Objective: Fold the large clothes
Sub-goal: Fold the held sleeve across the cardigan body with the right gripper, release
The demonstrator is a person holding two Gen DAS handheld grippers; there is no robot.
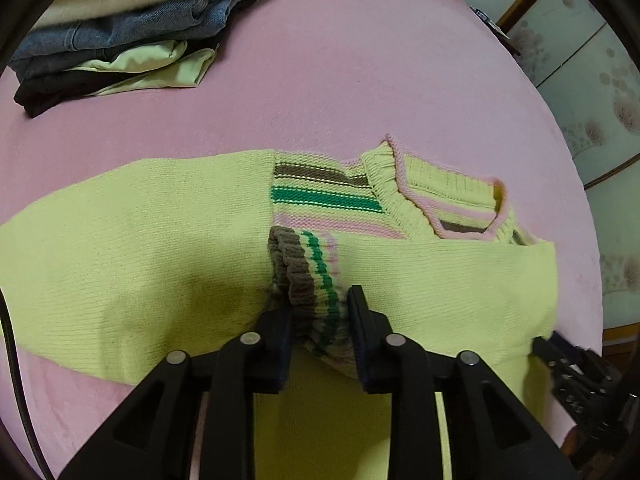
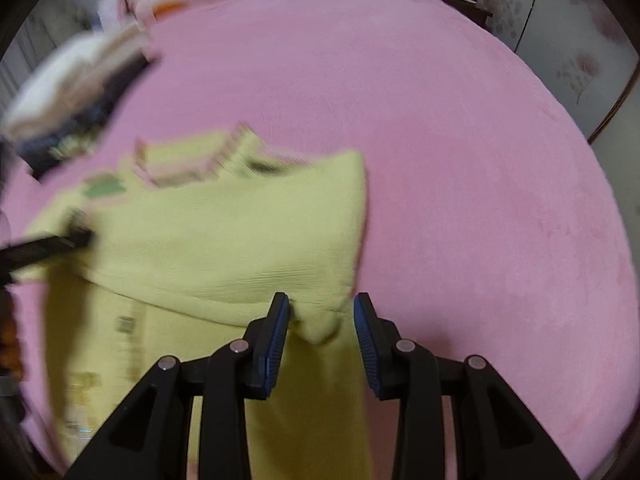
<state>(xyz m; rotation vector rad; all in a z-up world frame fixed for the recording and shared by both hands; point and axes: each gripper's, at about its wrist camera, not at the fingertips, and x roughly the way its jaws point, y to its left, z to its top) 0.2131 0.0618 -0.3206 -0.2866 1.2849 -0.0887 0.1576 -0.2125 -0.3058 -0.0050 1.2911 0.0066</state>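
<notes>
A: Where is the sweater [image 1: 140, 240]?

B: It lies on the pink bed [image 1: 360, 80], yellow-green knit with brown, green and pink stripes across the chest. The collar [image 1: 444, 196] points to the far side. One sleeve lies flat out to the left; the other is folded over the body from the right.

A: What has the left tool [image 1: 320, 328] got?

B: The striped cuff [image 1: 308, 280] of the folded sleeve sits between its fingers [image 1: 276, 344], bunched up; both pads touch the knit, so it is pinching the cuff.

A: And the right tool [image 2: 320, 320]?

B: Its view is blurred. A corner of yellow knit pokes up between its fingers [image 2: 368, 344]. The left pad touches the cloth, the right pad stands a little apart from it. I cannot tell whether it grips or has let go.

A: Anything else on the bed?

B: A stack [image 1: 120, 28] of folded clothes at the far left: white on top, then denim, pale green, and black at the bottom. In the left view the right tool's body shows at the near right edge of the sweater.
</notes>
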